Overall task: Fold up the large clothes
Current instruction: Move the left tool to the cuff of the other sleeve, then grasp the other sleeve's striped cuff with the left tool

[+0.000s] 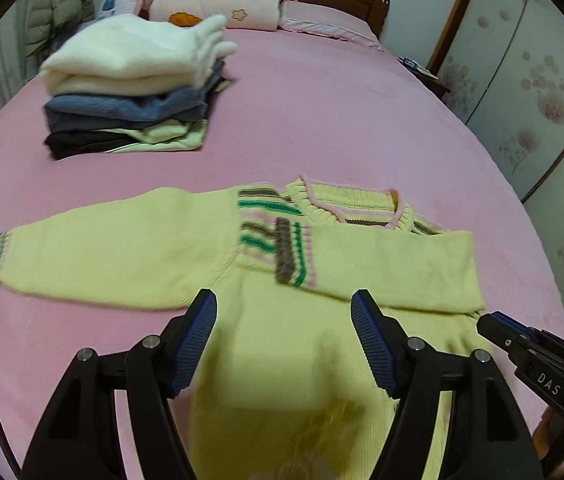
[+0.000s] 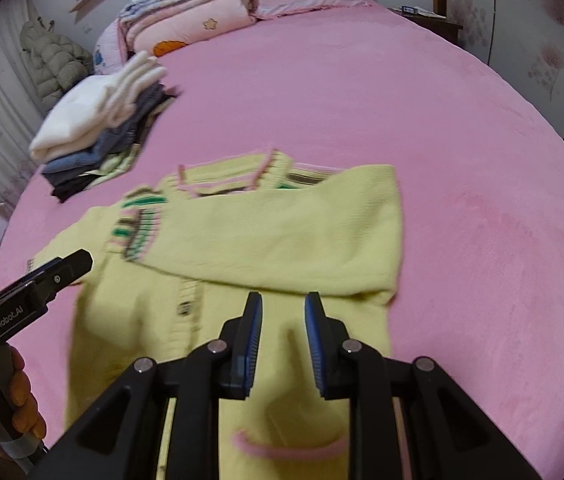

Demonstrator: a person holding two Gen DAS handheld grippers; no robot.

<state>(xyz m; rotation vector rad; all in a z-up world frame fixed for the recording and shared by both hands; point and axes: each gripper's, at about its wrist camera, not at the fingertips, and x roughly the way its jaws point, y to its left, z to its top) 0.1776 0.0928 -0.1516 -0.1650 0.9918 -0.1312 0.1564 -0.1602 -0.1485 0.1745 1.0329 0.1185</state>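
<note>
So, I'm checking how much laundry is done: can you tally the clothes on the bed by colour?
Yellow sweater, spread out, one sleeve folded across: 1
White, top of stack: 1
Blue: 1
Dark grey: 1
Black: 1
Pale green: 1
Total: 6, if each layer is one garment.

Left gripper (image 1: 284, 304) jaws wide apart, empty — right gripper (image 2: 283, 300) jaws narrowly parted, gripping nothing.

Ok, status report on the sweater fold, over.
Left tongs open, empty. Right tongs nearly closed, nothing between them. Yellow sweater flat on pink bed, one sleeve folded across chest, other still out. Folded pile well clear.
</note>
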